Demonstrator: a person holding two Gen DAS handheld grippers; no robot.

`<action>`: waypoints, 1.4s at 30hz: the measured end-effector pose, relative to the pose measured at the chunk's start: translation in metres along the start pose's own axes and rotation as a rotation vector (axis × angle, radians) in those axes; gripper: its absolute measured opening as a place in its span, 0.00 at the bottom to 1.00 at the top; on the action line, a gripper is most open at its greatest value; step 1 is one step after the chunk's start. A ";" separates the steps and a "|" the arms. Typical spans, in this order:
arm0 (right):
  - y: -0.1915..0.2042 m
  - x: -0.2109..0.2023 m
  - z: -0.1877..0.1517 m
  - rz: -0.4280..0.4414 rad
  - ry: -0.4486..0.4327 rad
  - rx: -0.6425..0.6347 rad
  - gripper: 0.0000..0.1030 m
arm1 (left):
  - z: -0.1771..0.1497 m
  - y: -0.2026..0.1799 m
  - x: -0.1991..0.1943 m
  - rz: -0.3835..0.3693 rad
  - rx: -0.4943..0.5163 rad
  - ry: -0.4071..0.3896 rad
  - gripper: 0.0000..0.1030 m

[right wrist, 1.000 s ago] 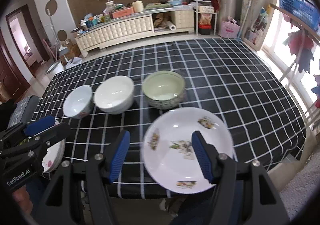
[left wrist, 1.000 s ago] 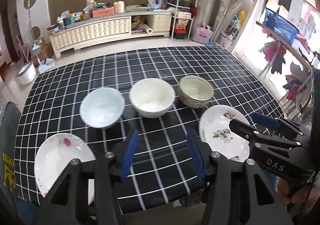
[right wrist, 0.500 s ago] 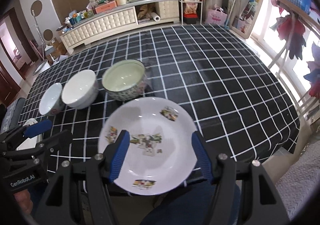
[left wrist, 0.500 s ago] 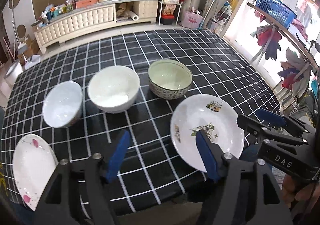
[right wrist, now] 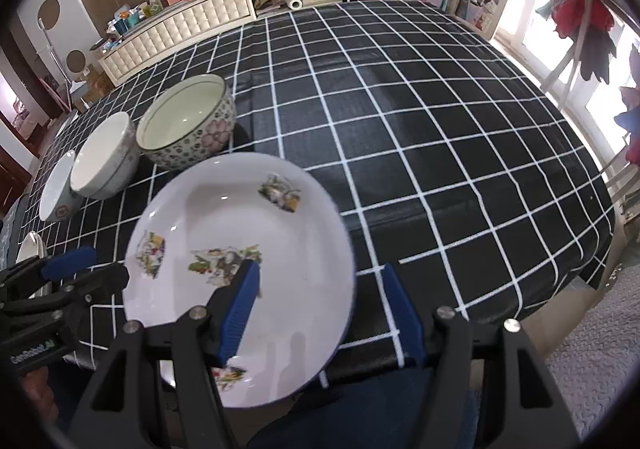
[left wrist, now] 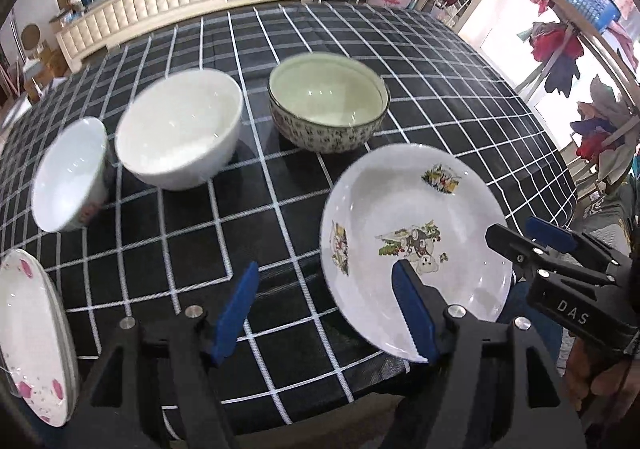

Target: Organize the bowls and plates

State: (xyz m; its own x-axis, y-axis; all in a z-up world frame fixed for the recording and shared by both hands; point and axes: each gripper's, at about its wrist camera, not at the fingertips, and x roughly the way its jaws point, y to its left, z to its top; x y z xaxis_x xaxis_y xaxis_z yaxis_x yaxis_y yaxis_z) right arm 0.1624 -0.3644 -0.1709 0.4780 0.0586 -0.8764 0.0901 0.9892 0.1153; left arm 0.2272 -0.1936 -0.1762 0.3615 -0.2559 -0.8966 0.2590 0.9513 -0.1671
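At the near table (right wrist: 440, 129) edge — right tongs (right wrist: 320, 313) gaping, astride the cartoon plate's (right wrist: 280, 249) rim, nothing gripped; left tongs (left wrist: 324, 313) open beside it. Three bowls (left wrist: 180, 137) lined behind — likely awaiting stacking.

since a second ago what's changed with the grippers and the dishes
Both grippers dropped toward the near table edge. The left gripper, whose jaws have just been opening with nothing between them, now hangs beside the cartoon plate. The right gripper now straddles that plate's right rim, open. The three bowls and the pink-flowered plate stayed put.
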 end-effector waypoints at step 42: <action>0.054 -0.012 -0.008 0.091 0.006 0.001 0.20 | -0.015 0.015 -0.004 0.030 -0.013 -0.011 0.13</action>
State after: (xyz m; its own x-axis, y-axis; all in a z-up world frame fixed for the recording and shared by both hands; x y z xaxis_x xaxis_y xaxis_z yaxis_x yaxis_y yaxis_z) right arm 0.1544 -0.3110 -0.1576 0.4792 0.1492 -0.8649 0.0477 0.9796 0.1954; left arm 0.2157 -0.1757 -0.1814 0.3789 -0.2289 -0.8967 0.2362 0.9608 -0.1455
